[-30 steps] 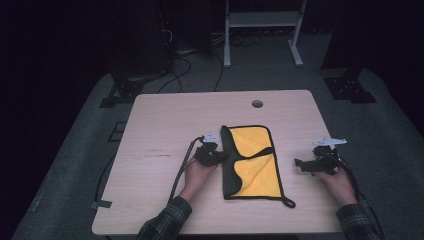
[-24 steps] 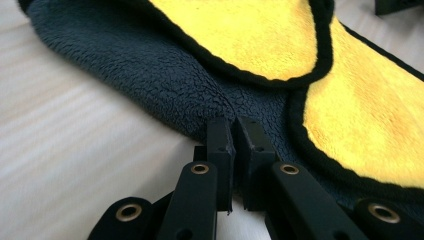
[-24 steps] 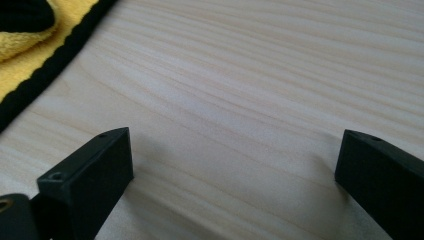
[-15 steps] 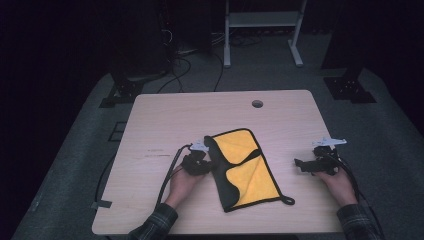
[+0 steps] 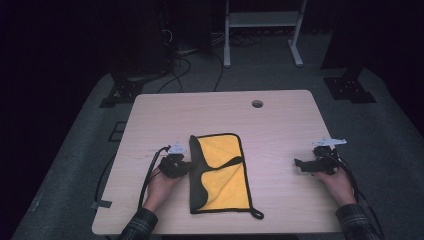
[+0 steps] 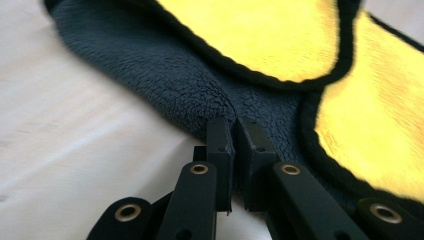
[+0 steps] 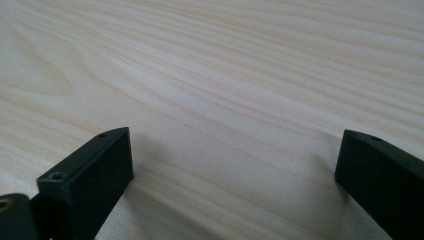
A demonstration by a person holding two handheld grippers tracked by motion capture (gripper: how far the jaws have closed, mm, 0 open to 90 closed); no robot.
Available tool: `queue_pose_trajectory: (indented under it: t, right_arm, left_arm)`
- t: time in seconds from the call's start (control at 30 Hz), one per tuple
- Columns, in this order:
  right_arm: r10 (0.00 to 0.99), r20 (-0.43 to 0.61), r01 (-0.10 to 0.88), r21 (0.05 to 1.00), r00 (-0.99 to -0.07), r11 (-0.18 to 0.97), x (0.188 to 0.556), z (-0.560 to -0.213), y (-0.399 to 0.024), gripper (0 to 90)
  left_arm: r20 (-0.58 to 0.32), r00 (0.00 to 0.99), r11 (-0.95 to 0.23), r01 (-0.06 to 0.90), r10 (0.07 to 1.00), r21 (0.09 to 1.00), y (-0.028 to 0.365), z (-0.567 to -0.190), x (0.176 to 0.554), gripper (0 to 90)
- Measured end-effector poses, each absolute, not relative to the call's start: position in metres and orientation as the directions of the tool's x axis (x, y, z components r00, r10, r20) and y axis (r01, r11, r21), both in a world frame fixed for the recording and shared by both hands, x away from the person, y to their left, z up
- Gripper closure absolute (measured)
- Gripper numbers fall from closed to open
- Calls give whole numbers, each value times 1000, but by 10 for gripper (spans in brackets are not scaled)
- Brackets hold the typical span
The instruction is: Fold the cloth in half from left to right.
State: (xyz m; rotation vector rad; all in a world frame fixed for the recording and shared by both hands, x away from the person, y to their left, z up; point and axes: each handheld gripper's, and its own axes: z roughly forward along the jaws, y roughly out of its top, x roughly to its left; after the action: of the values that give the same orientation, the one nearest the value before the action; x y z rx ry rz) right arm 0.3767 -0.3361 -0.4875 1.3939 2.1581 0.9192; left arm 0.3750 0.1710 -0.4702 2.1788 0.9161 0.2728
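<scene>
A yellow cloth (image 5: 225, 175) with a dark grey underside and black trim lies folded on the wooden table (image 5: 280, 125); a black loop sticks out at its near right corner. My left gripper (image 5: 186, 165) sits at the cloth's left edge, shut on the dark grey fold (image 6: 200, 95), which bunches between its pads (image 6: 220, 140). My right gripper (image 5: 300, 165) rests on the bare table at the right, well apart from the cloth, its jaws wide open with nothing but wood grain (image 7: 225, 100) between them.
A small round hole (image 5: 257, 104) pierces the table near its far edge. Black cables trail off the near left and right of the table. Beyond the table stand a white frame (image 5: 260, 30) and dark stands on a grey floor.
My left gripper has dragged the cloth's left edge leftward across the table, and the cloth shifted and turned with it. My right gripper has stayed in place.
</scene>
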Motion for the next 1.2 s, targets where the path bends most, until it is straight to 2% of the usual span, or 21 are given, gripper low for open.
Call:
queue_pose_trajectory:
  t: [0.1, 0.17, 0.3, 0.37, 0.47, 0.53, 0.8, 0.9, 1.0, 1.2]
  right_arm:
    - [905, 10, 635, 716, -426, 291, 377, -487, -335, 11]
    - [903, 10, 632, 717, -430, 293, 377, -488, -335, 11]
    - [901, 10, 634, 714, -434, 297, 377, -487, -334, 12]
    - [901, 11, 634, 714, -434, 297, 377, -487, -333, 26]
    - [885, 9, 623, 713, -465, 320, 376, -484, -331, 143]
    - [873, 14, 622, 707, -488, 336, 377, -482, -327, 146]
    - [845, 66, 607, 725, -531, 325, 377, -470, -312, 225]
    - [826, 78, 591, 736, -559, 331, 378, -464, -302, 249]
    - [804, 83, 566, 753, -589, 336, 378, -458, -290, 310]
    - [766, 104, 545, 763, -635, 348, 383, -450, -266, 345]
  left_arm:
    - [-76, 712, -462, 529, 698, 711, 173, -470, 377, 818]
    - [-70, 703, -457, 530, 708, 714, 174, -471, 376, 763]
    - [-79, 689, -441, 544, 721, 714, 181, -471, 374, 511]
    - [-53, 682, -449, 536, 729, 715, 184, -471, 371, 364]
    - [-16, 673, -461, 523, 739, 717, 189, -470, 367, 244]
    - [-17, 667, -459, 530, 745, 713, 193, -469, 365, 182]
    - [-20, 665, -474, 553, 747, 685, 212, -475, 354, 25]
    - [-13, 673, -487, 548, 739, 680, 217, -478, 348, 0]
    - [15, 687, -503, 517, 727, 692, 222, -481, 341, 0]
    - [19, 684, -489, 503, 729, 713, 232, -483, 335, 0]
